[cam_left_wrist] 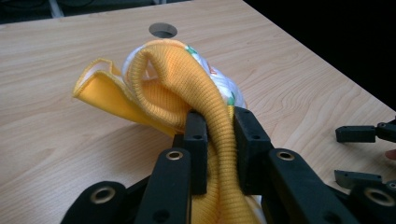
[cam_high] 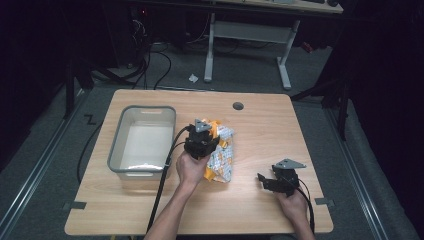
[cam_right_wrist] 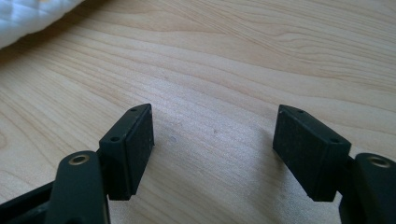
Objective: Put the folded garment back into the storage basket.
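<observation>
High view, from the near table edge outward: two forearms come in from the bottom over a light wooden table [cam_high: 260, 125]. The right hand [cam_high: 295, 205] holds the right gripper [cam_high: 265, 181] near the front right part of the table, low over bare wood. Right gripper view looks along that gripper's two black jaws, which stand wide apart with nothing between them, only wood grain beneath; a white quilted edge of cloth sits at the top left corner.

Farther in, near the table's middle, the left hand [cam_high: 191, 167] holds the left gripper [cam_high: 201, 141] over a crumpled garment [cam_high: 220, 155], yellow with a white printed part, lying on the wood just right of a grey bin [cam_high: 142, 142]. Left gripper view shows its jaws closed tight on a fold of the garment's yellow ribbed knit [cam_left_wrist: 196, 88], which rises from between them and arches over the white printed fabric. The right gripper's open jaw tips appear at that view's right edge.

Beyond the garment, a round cable hole [cam_high: 238, 106] sits near the table's far edge. The bin stands on the table's left half.
</observation>
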The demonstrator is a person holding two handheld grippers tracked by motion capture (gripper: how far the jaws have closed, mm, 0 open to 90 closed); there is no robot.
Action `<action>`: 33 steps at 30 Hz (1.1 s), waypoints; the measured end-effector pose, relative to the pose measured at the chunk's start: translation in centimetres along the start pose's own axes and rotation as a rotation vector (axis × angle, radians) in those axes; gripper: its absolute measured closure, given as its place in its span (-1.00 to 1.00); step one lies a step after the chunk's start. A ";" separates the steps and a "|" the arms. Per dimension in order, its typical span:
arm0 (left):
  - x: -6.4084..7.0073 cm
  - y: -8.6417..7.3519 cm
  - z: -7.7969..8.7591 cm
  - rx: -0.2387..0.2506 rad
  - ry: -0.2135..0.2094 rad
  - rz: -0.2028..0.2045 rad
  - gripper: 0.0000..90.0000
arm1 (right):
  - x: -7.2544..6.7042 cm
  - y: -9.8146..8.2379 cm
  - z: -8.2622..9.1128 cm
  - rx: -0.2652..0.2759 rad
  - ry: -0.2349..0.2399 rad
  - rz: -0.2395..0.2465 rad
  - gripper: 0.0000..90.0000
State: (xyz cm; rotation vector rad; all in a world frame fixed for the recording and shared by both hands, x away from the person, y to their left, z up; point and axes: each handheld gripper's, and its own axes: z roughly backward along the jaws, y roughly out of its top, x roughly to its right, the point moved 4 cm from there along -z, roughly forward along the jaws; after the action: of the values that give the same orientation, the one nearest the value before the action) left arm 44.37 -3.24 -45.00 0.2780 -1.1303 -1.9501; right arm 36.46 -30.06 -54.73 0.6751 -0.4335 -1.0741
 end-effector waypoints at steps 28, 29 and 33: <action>-1.5 2.6 5.4 0.094 -0.048 0.040 0.72 | 0.0 0.0 0.0 0.000 0.001 -0.001 -0.35; -1.6 2.6 5.5 0.094 -0.050 0.045 0.72 | 0.0 0.0 0.0 0.000 0.000 0.000 -0.35; -2.0 2.7 6.0 0.099 -0.050 0.046 0.72 | 0.0 0.0 0.0 0.000 0.001 -0.001 -0.35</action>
State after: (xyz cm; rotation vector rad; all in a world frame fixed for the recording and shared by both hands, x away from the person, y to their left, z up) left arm 43.79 1.34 -39.87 0.2545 -1.2573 -1.8727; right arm 36.45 -30.05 -54.73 0.6754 -0.4325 -1.0746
